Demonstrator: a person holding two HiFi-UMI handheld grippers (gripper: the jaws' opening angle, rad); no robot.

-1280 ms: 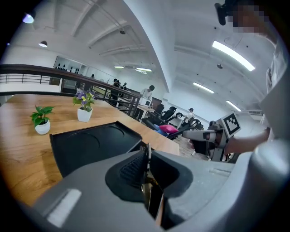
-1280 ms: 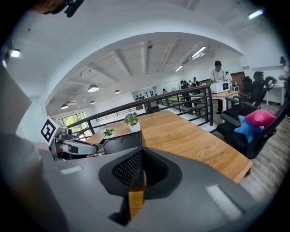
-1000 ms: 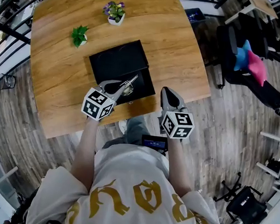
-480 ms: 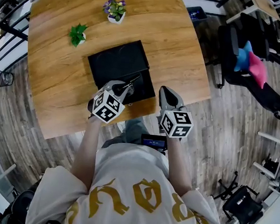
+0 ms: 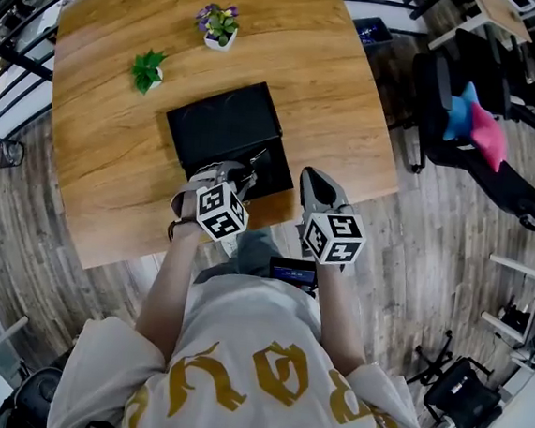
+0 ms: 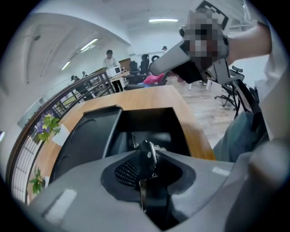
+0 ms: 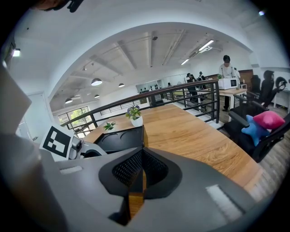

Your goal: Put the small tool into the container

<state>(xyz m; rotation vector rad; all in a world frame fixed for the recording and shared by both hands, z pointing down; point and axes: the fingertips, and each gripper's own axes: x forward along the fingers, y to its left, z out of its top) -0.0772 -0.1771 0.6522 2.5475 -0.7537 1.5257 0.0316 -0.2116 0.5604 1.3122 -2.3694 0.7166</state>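
— Left gripper view, entry one?
— Item: left gripper (image 6: 144,170), clenched on small dark-headed metal tool (image 6: 146,154). The tool is pinched upright at the pad tips, its shank down the seam, probably so that it drops cleanly.
— Location?
— Near edge of black rectangular plastic container (image 6: 179,129). The open compartment is directly ahead and the flat lid section lies to the left.
— Entry two?
— Item: right gripper (image 7: 141,174), jaws pressed together with nothing between them. It hangs right of the container, above light wooden table (image 7: 190,131), likely parked clear of the drop.
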